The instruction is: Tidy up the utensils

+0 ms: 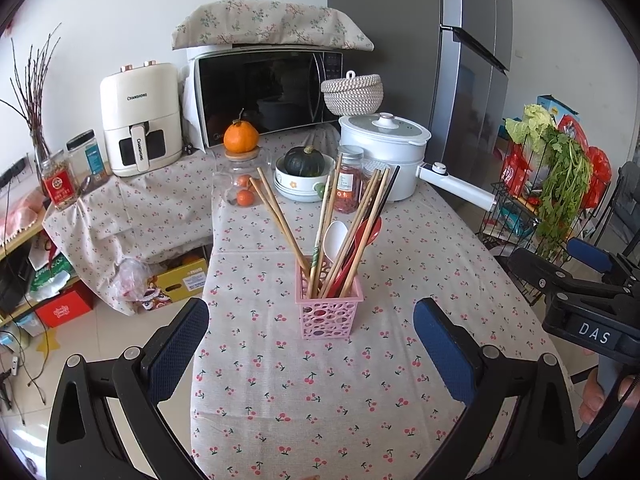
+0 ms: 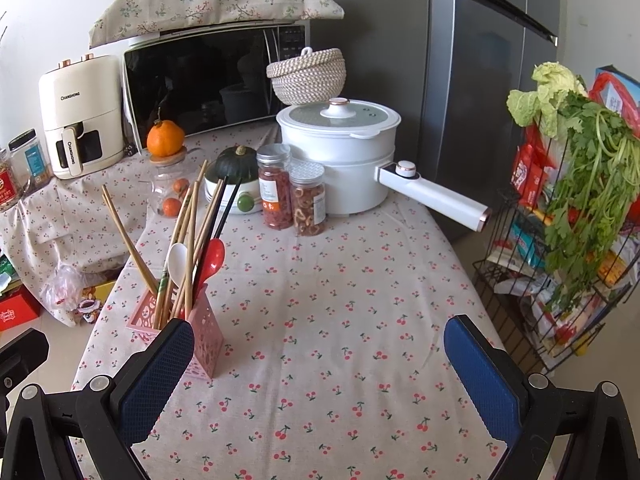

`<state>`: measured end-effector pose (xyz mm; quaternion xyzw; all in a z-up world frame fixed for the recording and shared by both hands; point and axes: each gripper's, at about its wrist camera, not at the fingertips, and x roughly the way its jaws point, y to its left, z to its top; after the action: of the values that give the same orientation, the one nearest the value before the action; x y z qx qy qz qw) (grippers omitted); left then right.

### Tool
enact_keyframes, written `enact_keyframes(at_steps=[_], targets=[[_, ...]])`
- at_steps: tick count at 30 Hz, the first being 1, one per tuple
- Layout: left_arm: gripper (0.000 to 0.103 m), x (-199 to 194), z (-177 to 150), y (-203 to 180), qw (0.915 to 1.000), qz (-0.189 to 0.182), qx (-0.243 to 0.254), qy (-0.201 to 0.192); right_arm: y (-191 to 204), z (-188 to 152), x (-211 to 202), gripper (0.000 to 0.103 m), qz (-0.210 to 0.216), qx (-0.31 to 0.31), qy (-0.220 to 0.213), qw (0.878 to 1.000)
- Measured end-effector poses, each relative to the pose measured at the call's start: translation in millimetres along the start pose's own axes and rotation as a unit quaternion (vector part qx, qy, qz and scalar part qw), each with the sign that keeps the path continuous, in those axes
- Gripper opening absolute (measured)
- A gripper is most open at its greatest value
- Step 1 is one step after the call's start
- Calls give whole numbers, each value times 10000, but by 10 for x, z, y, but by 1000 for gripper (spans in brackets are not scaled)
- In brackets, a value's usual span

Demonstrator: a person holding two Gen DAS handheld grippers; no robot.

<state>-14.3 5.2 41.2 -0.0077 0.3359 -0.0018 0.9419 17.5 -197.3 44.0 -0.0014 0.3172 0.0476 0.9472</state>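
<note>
Plainly, everything hinged on where the pink perforated plastic utensil basket [image 1: 329,309] stood relative to the two tools. It sat upright on the cherry-print tablecloth [image 1: 320,400], near the front half of the table, with bare cloth all round it. From the left gripper [image 1: 310,350] it lay almost dead ahead, framed between the two blue-padded fingers [image 1: 178,350], which were spread wide and held nothing. The right gripper [image 2: 318,376] was likewise spread wide and empty, but for it the basket [image 2: 172,320] stood off to its left, partly hidden behind its left pad. I judged the left gripper the better lined up, though neither was touching anything.

The basket's long axis ran vertical, mouth up. The bundle of wooden chopsticks [image 1: 352,236] stood in it handle-ends down, tips fanning upward and away towards the far end of the table; one pair [image 1: 280,220] leaned out markedly to the left, the rest tilted right. A single black chopstick [image 1: 384,204] ran among those. A white plastic spoon [image 1: 335,238] and a red plastic spoon [image 1: 370,230] stood bowl-up between the sticks. Any pick, I reckoned, would have to come along those slanted shafts from above.
</note>
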Motion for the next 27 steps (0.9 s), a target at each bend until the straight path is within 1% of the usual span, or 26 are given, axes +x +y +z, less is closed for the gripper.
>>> enact_keyframes(at_steps=[15,27], targets=[[103,23,-6,7,10000,39,8,-15,-39,19,-41,103,-14,56,-60,10000],[103,27,-9,7,10000,28,12,-14,-46,21,-15,103,-15,68,-16,10000]])
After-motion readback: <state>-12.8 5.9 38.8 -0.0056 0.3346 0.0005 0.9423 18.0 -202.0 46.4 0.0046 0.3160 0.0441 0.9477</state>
